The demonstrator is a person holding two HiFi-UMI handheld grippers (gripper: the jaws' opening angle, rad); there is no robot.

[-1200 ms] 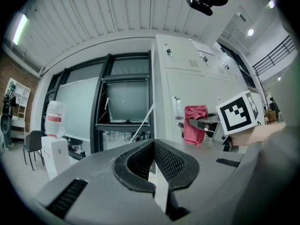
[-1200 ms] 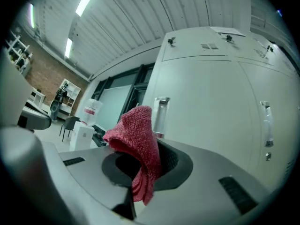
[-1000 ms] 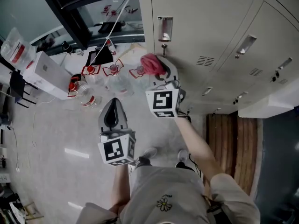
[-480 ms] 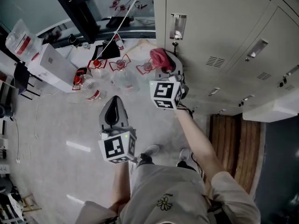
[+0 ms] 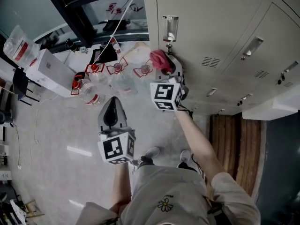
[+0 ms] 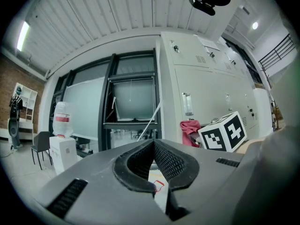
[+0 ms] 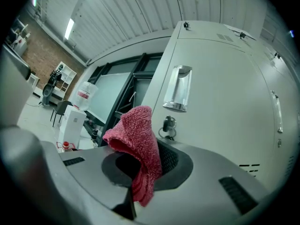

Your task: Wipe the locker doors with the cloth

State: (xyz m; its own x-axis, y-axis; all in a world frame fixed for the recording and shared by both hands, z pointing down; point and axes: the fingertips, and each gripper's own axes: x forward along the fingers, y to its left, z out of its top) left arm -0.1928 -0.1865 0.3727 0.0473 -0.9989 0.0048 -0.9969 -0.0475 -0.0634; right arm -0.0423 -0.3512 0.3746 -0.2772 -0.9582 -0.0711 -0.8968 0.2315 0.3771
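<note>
**Before the locker doors (image 5: 211, 27), wiping hardly begun**

Ahead of my right gripper (image 7: 140, 172) the doors show no wiped patch I can see, so I judge nearly all of the job remains. My left gripper (image 6: 157, 165) hangs back, jaws together and empty. Pinched in the right one, the red cloth (image 7: 136, 139) sits near the handle (image 7: 177, 93); whether it touches the door is unclear.

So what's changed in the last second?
Little. The right gripper, shut on the red cloth, has edged slightly up toward the door handle; part of that shift may be the head camera. Nothing was grabbed or released. The left gripper stays low, shut, empty.
</note>
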